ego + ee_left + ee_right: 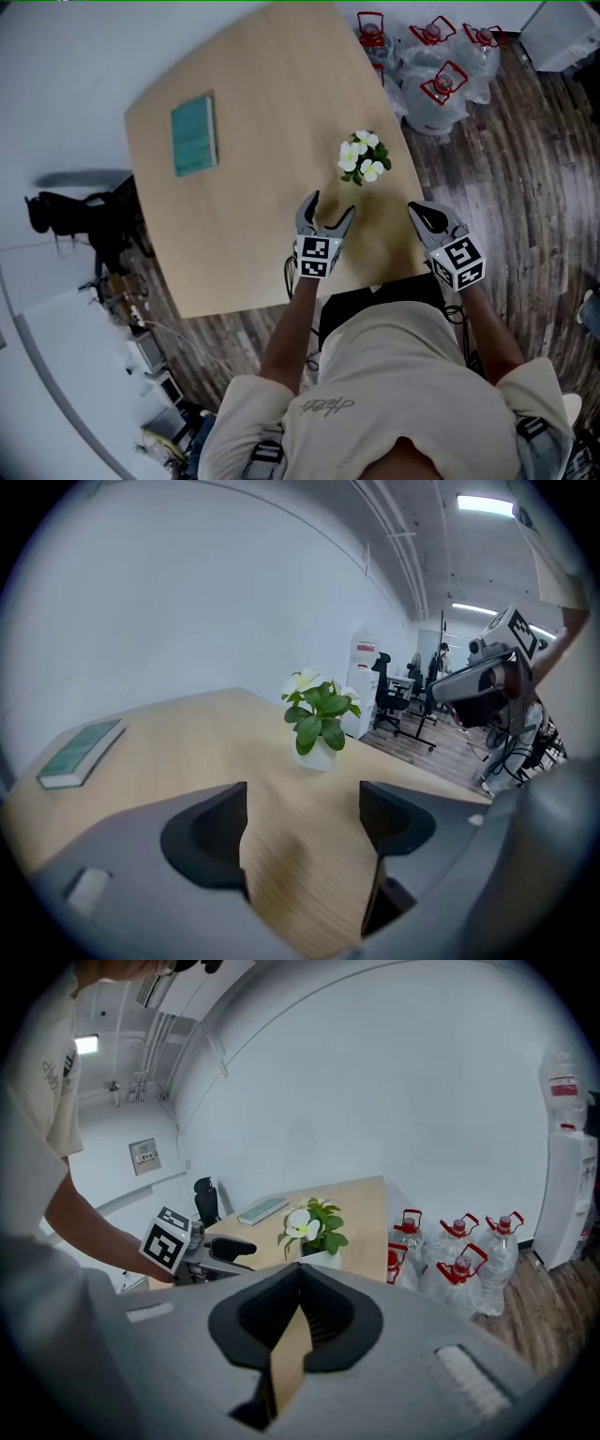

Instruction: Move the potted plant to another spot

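Note:
The potted plant [363,157], with white flowers and green leaves in a small white pot, stands upright near the right edge of the wooden table [253,84]. My left gripper [328,212] hovers over the table just in front of the plant [319,726], its jaws open with only bare tabletop between them [303,803]. My right gripper [424,216] is at the table's right edge, to the near right of the plant [314,1227]. Its jaws meet at the tips [300,1274] and hold nothing. Neither gripper touches the plant.
A teal book [194,136] lies on the far left part of the table. Several large water bottles [441,70] with red handles stand on the wood floor beyond the table's right side, next to a white water dispenser [567,1194]. Office chairs [389,691] stand further off.

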A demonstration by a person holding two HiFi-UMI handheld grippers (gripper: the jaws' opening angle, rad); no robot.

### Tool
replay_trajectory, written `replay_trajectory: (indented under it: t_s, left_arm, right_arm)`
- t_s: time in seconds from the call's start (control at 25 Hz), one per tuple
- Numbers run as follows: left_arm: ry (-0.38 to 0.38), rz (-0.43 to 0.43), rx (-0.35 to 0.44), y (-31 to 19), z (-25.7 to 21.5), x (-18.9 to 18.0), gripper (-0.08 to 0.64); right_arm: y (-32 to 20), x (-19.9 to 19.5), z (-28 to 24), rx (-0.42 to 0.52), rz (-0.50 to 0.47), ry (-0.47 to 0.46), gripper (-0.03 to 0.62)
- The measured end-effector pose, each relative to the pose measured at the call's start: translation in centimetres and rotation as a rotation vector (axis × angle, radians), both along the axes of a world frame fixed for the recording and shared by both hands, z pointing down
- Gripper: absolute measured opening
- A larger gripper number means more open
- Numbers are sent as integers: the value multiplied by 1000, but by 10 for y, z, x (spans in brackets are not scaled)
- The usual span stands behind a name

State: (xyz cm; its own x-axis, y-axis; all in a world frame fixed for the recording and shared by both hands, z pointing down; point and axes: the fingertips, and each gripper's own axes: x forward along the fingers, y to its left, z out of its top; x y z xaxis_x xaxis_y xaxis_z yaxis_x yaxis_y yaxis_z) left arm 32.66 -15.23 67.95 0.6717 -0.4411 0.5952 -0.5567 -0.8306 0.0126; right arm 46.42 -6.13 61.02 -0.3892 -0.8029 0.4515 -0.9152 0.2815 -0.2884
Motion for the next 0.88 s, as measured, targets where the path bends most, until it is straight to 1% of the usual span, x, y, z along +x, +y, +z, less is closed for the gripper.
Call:
replay_trajectory:
  t_s: [0.04,0.12,0.16,0.24,0.32,0.44,0.56,0.64,0.72,0.8,0.88]
  left_arm:
    - [-2,-16,-6,4,-3,-7,389]
    - [-1,-47,-1,9,-11,-22,329]
    - [2,-56,14,11,-18,-29,308]
    - [17,-64,46,11,-34,-42,272]
    - [23,-61,57,12,-46,-54,239]
    - [25,-67,72,18,-62,-71,134]
    - [68,-132,47,20,-85,-91,33]
    - [118,-176,40,17,-102,-102,17]
    - [157,-210,51,10,-117,-112,17]
    - [193,-224,73,3,-132,-117,17]
    - [220,-220,103,-4,-147,-119,17]
  right_arm:
    - [0,-4,0,1,-9,1,3]
    - [-1,-13,1,2,-29,4,3]
    - [-2,-18,0,4,-37,7,3]
    - [-9,-28,-6,17,-47,9,3]
    - [-17,-37,-14,38,-51,9,3]
    - [-25,-51,-26,65,-63,19,3]
    - [-29,-65,-42,93,-64,24,3]
    - [-29,-72,-55,115,-60,20,3]
    - [-31,-77,-66,135,-59,24,3]
    - [-35,-80,-78,161,-58,36,3]
    - [-38,-79,-91,197,-50,53,3]
